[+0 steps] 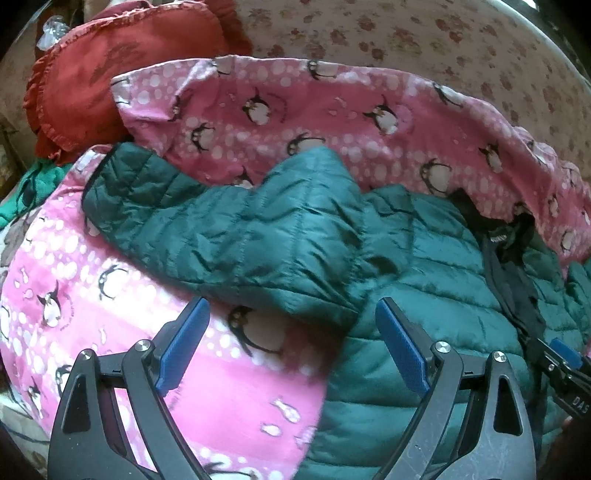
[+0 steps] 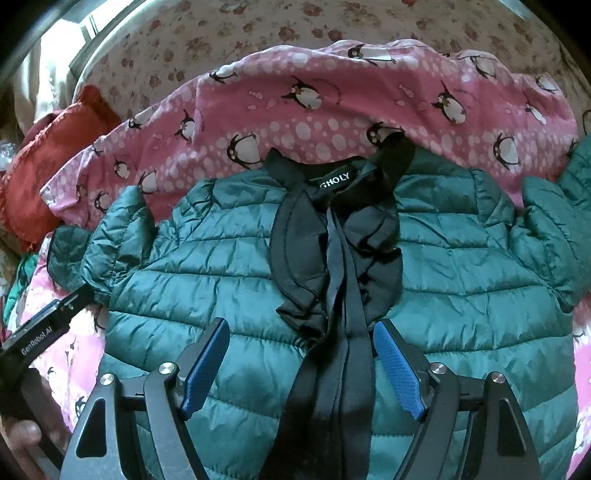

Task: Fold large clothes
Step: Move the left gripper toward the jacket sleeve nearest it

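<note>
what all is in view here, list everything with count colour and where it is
puffer jacket: one, dark green, spread front-up on the blanket
black garment: one, with ribbon ties, lying on the jacket's middle
penguin blanket: one, pink, under the jacket
ruffled cushion: one, red, far left beyond the blanket
floral sheet: one, pale with reddish flowers, beneath everything
left claw: one, black with blue pads, open over the folded sleeve
right claw: one, same colours, open above the ribbon ties
</note>
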